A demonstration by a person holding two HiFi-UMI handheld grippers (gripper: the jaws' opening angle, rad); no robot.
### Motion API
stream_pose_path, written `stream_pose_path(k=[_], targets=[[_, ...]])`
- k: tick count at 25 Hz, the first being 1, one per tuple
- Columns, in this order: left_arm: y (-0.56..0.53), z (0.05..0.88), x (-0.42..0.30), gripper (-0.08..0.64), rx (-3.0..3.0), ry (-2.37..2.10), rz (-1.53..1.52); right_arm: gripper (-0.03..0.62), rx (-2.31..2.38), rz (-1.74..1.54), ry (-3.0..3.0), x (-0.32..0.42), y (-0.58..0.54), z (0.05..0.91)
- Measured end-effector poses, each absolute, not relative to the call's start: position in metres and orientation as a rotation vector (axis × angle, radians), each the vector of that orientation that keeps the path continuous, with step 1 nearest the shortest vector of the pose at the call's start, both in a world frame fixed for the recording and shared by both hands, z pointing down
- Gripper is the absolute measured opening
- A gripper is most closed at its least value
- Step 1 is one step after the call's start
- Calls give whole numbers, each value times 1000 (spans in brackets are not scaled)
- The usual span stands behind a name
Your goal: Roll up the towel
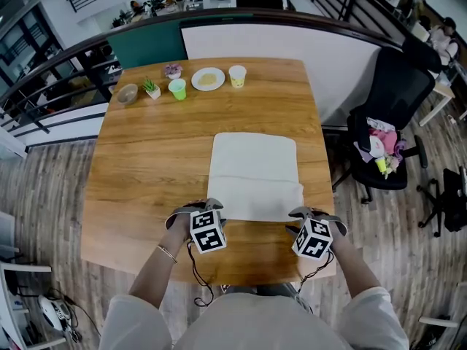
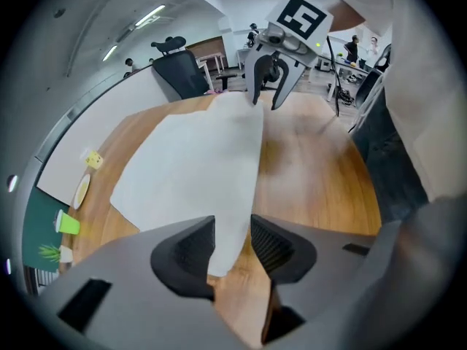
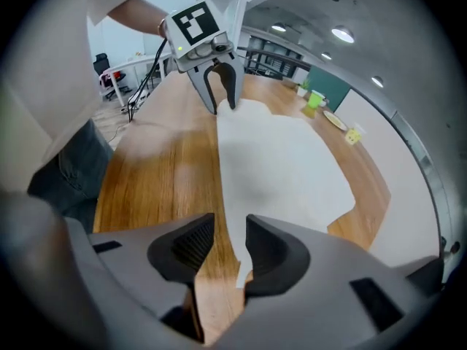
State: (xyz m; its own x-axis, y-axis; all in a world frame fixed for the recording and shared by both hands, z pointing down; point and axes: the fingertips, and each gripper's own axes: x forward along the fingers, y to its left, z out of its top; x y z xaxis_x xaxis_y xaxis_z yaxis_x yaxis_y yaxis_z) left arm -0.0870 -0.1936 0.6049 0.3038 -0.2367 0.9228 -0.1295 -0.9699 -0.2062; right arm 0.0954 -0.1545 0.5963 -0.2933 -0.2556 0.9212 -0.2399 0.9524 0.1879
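The left tongs (image 2: pixel 232 240) point steeply down at the counter (image 1: pixel 146 166) with their jaws a narrow way apart. The near left corner of the towel (image 1: pixel 254 168) shows in the gap between them, and neither jaw presses on it. The right tongs (image 3: pixel 222 245) stand the same way at the near right corner: jaws narrowly parted, the white edge lying in the gap, nothing clamped. The towel lies flat on the wood and stretches away from both tongs toward the middle of the counter. Its near edge runs from one pair of tongs to the other, and a crease crosses it about halfway up. The strip nearest the tongs reaches a little farther out on the right tongs' side than the part beyond the crease. Each pair of tongs sees the other at the opposite end of that near edge, just above the cloth. Well beyond the towel, in a row at the counter's far edge, stand a bowl (image 1: pixel 127 93), a plant (image 1: pixel 152 88), a green cup (image 1: pixel 177 88), a plate (image 1: pixel 208 79) and a yellow cup (image 1: pixel 237 76). A second small plant (image 1: pixel 173 70) sits just behind the green cup. Off the counter, out past the right tongs, a black chair (image 1: pixel 398 97) holds some coloured things on its seat.
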Motion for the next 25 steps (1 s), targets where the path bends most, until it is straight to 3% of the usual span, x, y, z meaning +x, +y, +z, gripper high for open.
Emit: stream_pose_path(k=[6, 16, 18, 19, 25], targets=[[-189, 629, -91, 155, -2432, 330, -1814, 133, 366, -15, -1832, 102, -157, 618], [-193, 633, -88, 140, -2437, 326, -1833, 51, 431, -2, -1817, 103, -171, 629], [-197, 631, -89, 110, -2439, 376, -1814, 40, 438, 10, -1821, 103, -170, 628], [-199, 630, -89, 42, -2448, 413, -1799, 35, 442, 17, -1820, 103, -169, 628], [-174, 624, -94, 25, -2487, 394, -1829, 26, 374, 108, -1820, 100, -144, 624]])
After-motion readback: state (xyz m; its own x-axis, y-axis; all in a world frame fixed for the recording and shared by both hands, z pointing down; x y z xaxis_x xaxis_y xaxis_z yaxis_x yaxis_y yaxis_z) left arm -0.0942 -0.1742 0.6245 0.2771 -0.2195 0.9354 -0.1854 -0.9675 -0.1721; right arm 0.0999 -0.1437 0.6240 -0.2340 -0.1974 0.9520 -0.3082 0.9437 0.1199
